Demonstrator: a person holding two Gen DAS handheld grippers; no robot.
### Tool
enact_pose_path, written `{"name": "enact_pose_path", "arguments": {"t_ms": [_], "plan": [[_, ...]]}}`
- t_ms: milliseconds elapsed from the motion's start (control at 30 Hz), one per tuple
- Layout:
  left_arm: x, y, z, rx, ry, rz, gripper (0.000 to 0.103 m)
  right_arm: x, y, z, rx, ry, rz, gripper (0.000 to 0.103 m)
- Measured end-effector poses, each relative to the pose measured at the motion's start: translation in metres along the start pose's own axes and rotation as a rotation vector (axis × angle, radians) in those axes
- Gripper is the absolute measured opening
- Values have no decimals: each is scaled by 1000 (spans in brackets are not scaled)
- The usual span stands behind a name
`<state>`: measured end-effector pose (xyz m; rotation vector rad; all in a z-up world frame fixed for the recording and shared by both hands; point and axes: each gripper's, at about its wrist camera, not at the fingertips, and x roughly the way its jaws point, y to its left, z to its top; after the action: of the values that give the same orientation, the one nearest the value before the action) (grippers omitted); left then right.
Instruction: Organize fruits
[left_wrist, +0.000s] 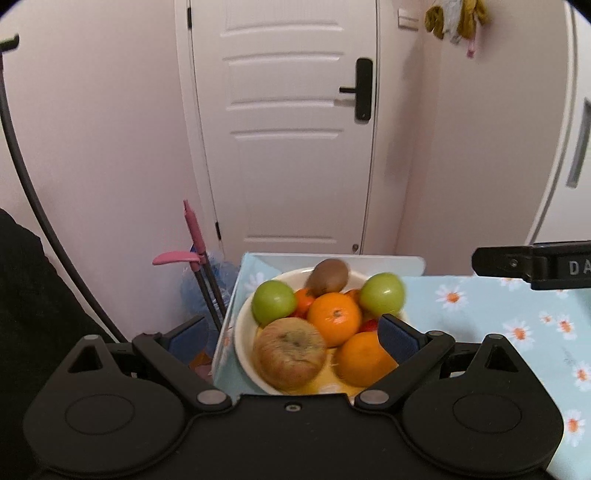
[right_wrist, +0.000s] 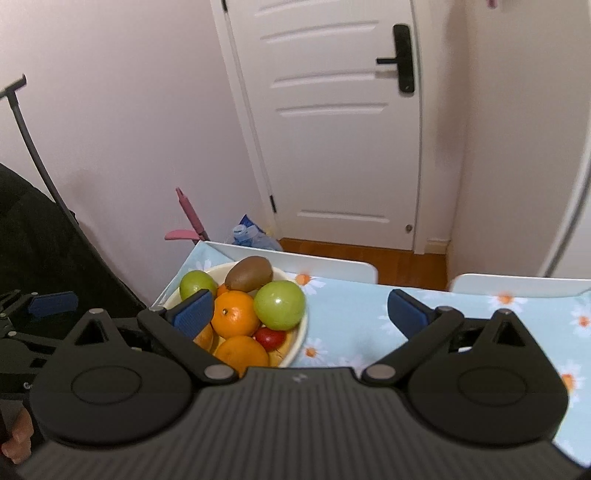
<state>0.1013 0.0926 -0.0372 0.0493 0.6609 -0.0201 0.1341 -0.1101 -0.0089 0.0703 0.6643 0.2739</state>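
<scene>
A cream bowl (left_wrist: 242, 332) full of fruit stands at the table's left corner. It holds two green apples (left_wrist: 274, 301), two oranges (left_wrist: 334, 317), a brown wrinkled apple (left_wrist: 290, 350), a kiwi (left_wrist: 328, 278) and small red fruit (right_wrist: 270, 338). My left gripper (left_wrist: 291, 338) is open and empty, its fingers either side of the bowl's near half. My right gripper (right_wrist: 301, 314) is open and empty, just right of and above the bowl (right_wrist: 297, 343), its left pad (right_wrist: 194, 313) over the fruit.
The table has a light blue daisy cloth (right_wrist: 354, 321). White chair backs (right_wrist: 295, 263) stand at its far edge. A pink-handled mop (left_wrist: 192, 236) and a blue bag lean left of the table. A white door is behind.
</scene>
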Motion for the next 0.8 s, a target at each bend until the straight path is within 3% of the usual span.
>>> {"name": "enact_pose_path", "arguments": {"t_ms": [200,400,800], "plan": [[-47,-31,5,-5,-40,-6,100,-66,-16,0,19,-23,-66,103],[-85,-59,2,-3,-55,-33,100,-121,-29,-20,6,-12,-164,103],[-122,-89,-22,25,-82,-33,103,-171,-54,-65,48,-9,-285,103]]}}
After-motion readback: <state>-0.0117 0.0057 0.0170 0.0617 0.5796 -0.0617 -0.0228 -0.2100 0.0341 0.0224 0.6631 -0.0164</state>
